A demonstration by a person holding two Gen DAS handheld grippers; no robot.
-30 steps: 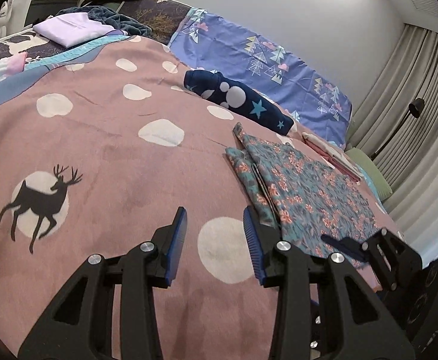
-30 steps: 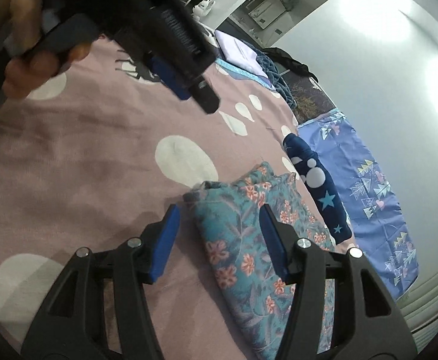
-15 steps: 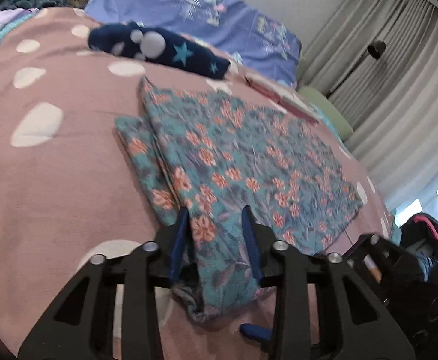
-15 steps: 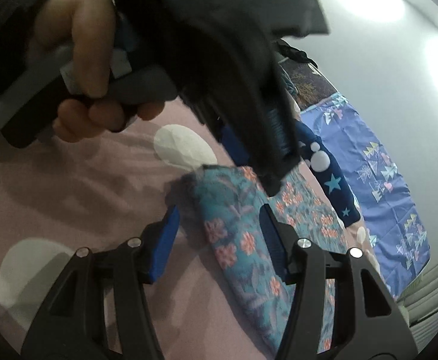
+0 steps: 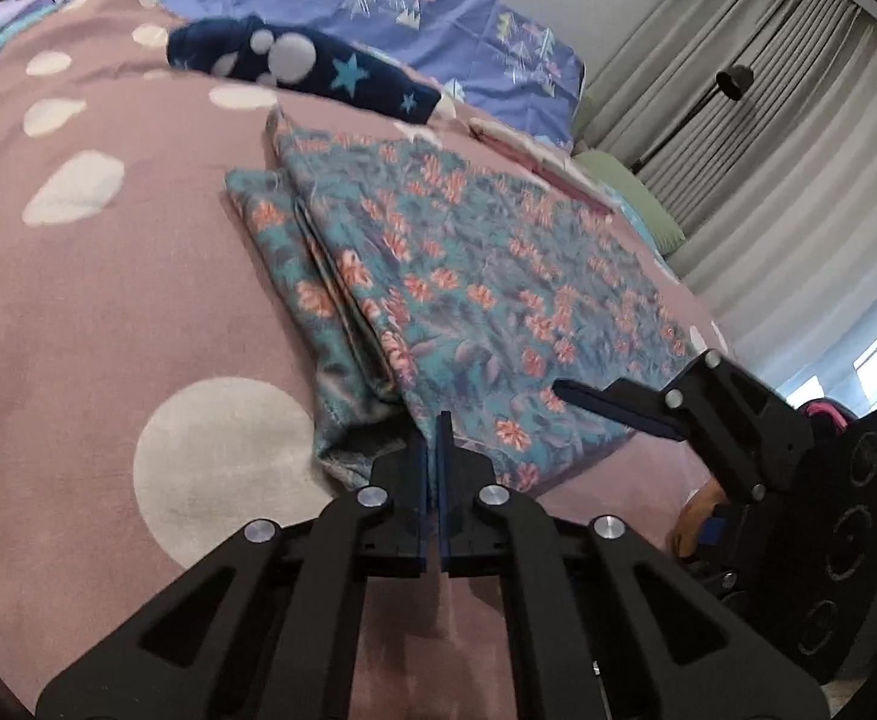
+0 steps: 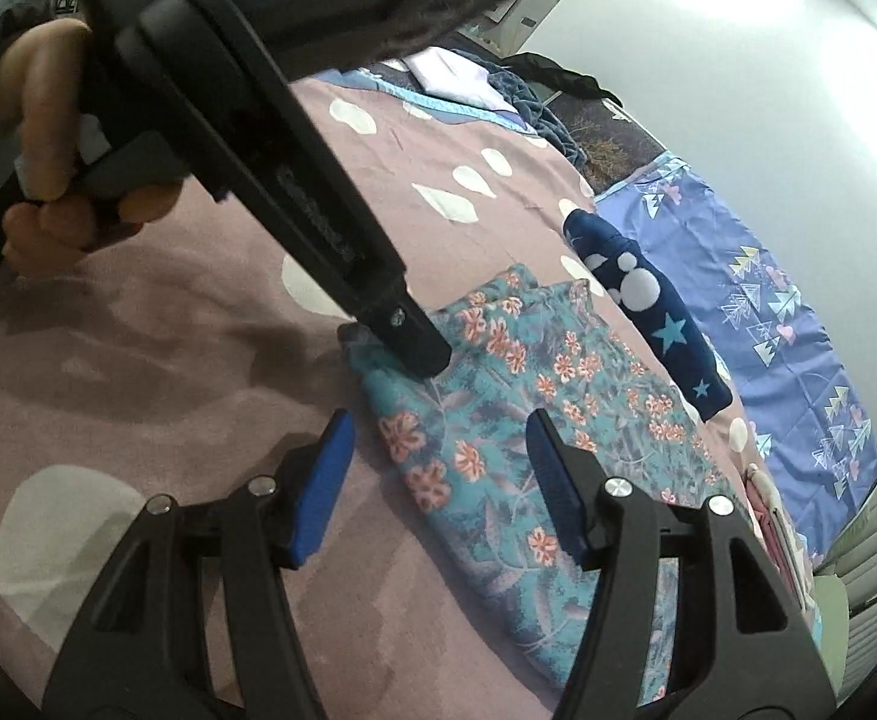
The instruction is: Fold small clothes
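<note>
A teal floral garment (image 5: pixel 456 294) lies folded flat on the pink bedspread (image 5: pixel 108 300); it also shows in the right wrist view (image 6: pixel 528 420). My left gripper (image 5: pixel 434 438) is shut on the garment's near corner, and in the right wrist view its tip (image 6: pixel 414 348) presses down on that corner. My right gripper (image 6: pixel 438 468) is open, its blue pads astride the garment's near edge just above the cloth; it also shows at the right of the left wrist view (image 5: pixel 618 408).
A rolled navy cloth with stars (image 5: pixel 300 69) lies beyond the garment, with a blue pillow (image 5: pixel 438 18) behind it. Grey curtains (image 5: pixel 768 150) hang at the right. Other clothes are piled at the far end of the bed (image 6: pixel 468 78).
My left gripper swung right over the garment, came down on its near corner and closed. My right gripper stayed open and edged forward along the garment's edge.
</note>
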